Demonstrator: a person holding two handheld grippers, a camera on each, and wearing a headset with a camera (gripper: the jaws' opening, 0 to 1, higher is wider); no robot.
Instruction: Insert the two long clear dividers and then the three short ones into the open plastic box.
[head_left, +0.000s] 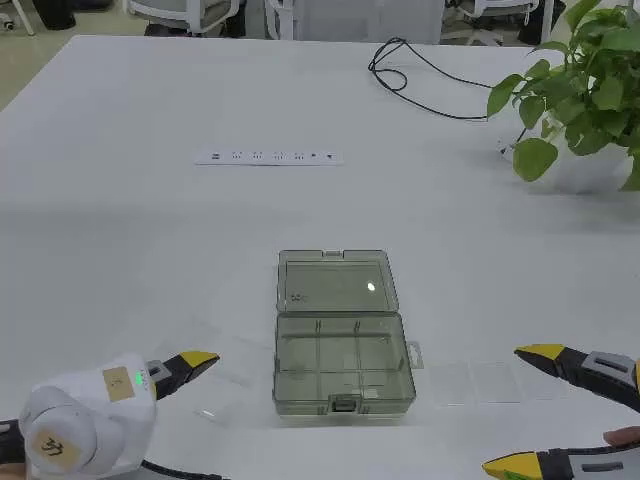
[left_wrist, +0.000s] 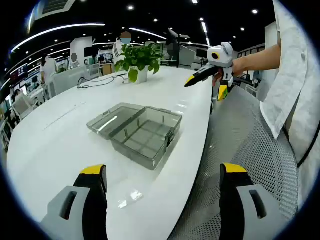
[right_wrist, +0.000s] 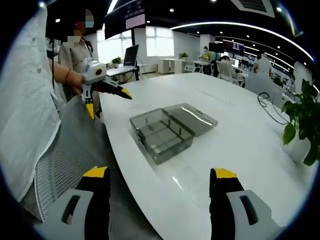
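The smoky clear plastic box (head_left: 345, 372) lies open near the table's front edge, its lid (head_left: 335, 281) flat behind it. Faint grid lines show inside the base; I cannot tell whether they are dividers. Clear flat pieces (head_left: 472, 382) lie right of the box, and others (head_left: 232, 366) lie left of it. My left gripper (left_wrist: 162, 170) is open and empty, left of the box (left_wrist: 142, 132), with one yellow fingertip (head_left: 198, 360) showing in the head view. Right of the box (right_wrist: 165, 131), my right gripper (head_left: 525, 408) is open and empty too.
A white power strip (head_left: 268, 156) lies mid-table. A potted plant (head_left: 580, 90) stands at the far right, with a black cable (head_left: 430, 75) beside it. Chairs line the far edge. The table's front edge runs just below both grippers.
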